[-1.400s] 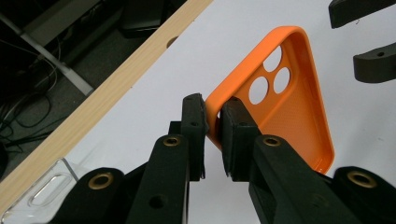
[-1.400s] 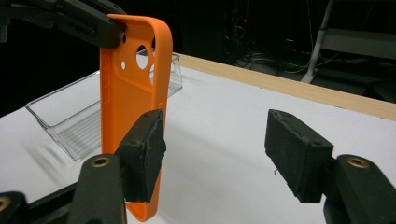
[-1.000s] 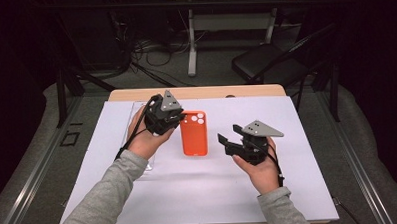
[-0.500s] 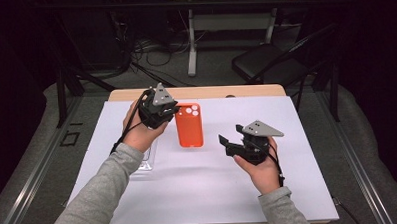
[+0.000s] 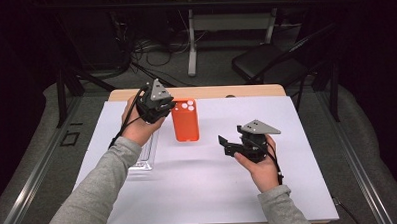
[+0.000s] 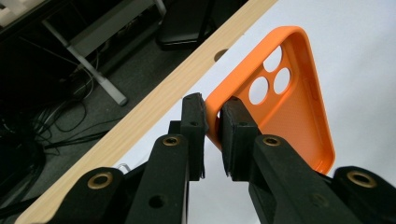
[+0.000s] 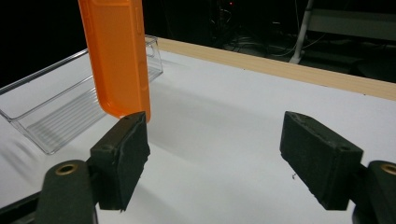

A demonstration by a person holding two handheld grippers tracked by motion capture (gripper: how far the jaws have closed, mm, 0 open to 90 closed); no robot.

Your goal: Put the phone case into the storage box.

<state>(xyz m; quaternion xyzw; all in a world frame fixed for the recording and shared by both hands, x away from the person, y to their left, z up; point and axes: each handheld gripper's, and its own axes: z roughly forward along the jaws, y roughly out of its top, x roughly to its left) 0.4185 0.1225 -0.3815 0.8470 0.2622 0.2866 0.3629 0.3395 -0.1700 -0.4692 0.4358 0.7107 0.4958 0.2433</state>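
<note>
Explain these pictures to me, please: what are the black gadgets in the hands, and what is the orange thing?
No robot here: a person sits at a table covered in white and holds a hand-operated gripper in each hand. One picture comes from a camera above the table; the other two come from small cameras riding on the grippers, looking along their black fingers.

The left gripper is shut on the edge of an orange phone case, near its camera holes, and holds it up off the table. The right gripper holds nothing; its fingers have just been opening, with only bare table between them. A clear plastic tray lies on the table, beside the left forearm.
</note>
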